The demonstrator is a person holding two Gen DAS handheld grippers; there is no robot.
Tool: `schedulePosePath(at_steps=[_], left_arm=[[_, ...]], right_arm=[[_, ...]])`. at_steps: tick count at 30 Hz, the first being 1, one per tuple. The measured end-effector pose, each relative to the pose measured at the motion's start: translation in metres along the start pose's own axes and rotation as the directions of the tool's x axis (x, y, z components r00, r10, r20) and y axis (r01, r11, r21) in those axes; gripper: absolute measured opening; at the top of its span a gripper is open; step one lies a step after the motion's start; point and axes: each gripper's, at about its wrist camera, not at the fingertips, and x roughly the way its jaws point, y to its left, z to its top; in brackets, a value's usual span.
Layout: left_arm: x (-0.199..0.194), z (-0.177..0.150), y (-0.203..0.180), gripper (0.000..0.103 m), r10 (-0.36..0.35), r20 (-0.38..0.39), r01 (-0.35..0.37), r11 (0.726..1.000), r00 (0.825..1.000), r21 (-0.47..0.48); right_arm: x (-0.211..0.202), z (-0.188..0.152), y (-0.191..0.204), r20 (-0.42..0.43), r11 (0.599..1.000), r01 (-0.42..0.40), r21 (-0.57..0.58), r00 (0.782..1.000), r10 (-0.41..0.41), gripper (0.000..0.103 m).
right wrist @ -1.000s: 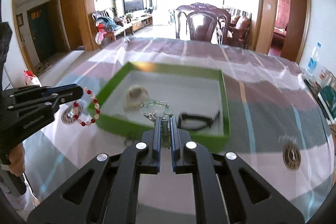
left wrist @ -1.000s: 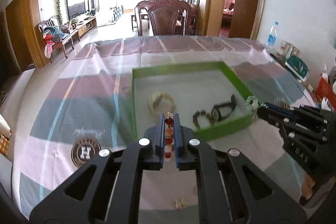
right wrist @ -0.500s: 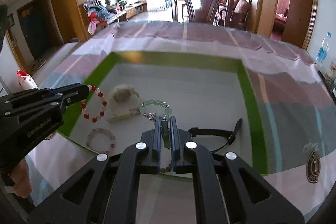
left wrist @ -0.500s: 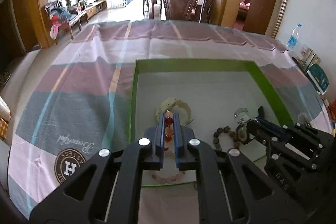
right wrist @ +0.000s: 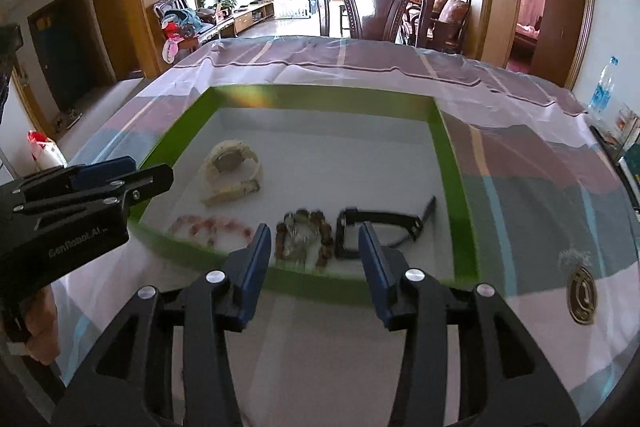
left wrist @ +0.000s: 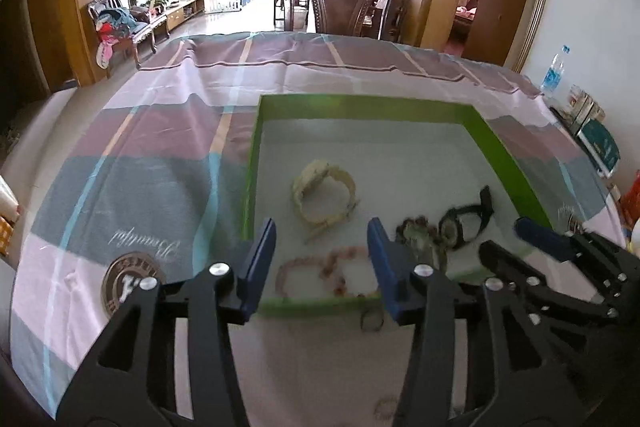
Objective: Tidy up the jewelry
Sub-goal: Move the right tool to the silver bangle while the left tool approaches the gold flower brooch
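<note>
Now the left gripper (left wrist: 322, 259) hangs with its jaws spread wide and nothing between them, poised just above the near wall of the green tray (left wrist: 360, 105). Seen between its blue fingers (left wrist: 260, 259), a pink-and-red bead bracelet (left wrist: 316, 273) lies on the tray's white floor, close to that near wall. Just beyond the bracelet sits a cream watch (left wrist: 324, 193), curled on its side.

Likewise the right gripper (right wrist: 314, 259) is fully parted and empty, hovering over the same near edge of the tray (right wrist: 452, 171). Between its fingers a brown bead bracelet (right wrist: 304, 239) rests on the tray floor, bunched with a small pale green piece. A black watch (right wrist: 380, 227) lies just to the right of it, its strap reaching toward the right wall. The pink-and-red beads (right wrist: 212, 227) lie to the left of the left finger, blurred, and the cream watch (right wrist: 232, 173) sits farther in.

The tray stands on a striped tablecloth (left wrist: 160, 155) of pink, mauve and grey bands
</note>
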Motion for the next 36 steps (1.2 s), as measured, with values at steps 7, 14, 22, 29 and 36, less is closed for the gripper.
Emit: schedulePosePath(at_steps=[7, 14, 22, 29, 36], left_arm=[[-0.03, -0.048, 0.001, 0.063, 0.031, 0.002, -0.031, 1.0, 1.0, 0.005], [-0.036, -0.091, 0.014, 0.069, 0.068, -0.043, -0.068, 0.998, 0.997, 0.002], [-0.039, -0.122, 0.028, 0.069, 0.1, -0.092, -0.1, 0.995, 0.991, 0.002], [-0.04, -0.131, 0.009, 0.063, 0.071, -0.102, -0.065, 0.996, 0.992, 0.065], [-0.045, -0.135, -0.004, 0.062, 0.052, -0.103, -0.042, 0.994, 0.993, 0.101]], right_arm=[[-0.025, -0.039, 0.011, -0.032, 0.999, 0.027, -0.025, 0.999, -0.028, 0.06], [-0.03, -0.076, 0.019, -0.075, 0.998, 0.053, -0.029, 0.996, -0.055, 0.064], [-0.026, -0.098, 0.014, -0.113, 0.999, 0.039, -0.032, 0.993, -0.043, 0.038], [-0.024, -0.107, 0.023, -0.146, 0.999, -0.033, -0.031, 0.989, 0.029, 0.035], [-0.021, -0.115, 0.034, -0.178, 0.996, -0.059, -0.065, 0.983, 0.046, 0.035]])
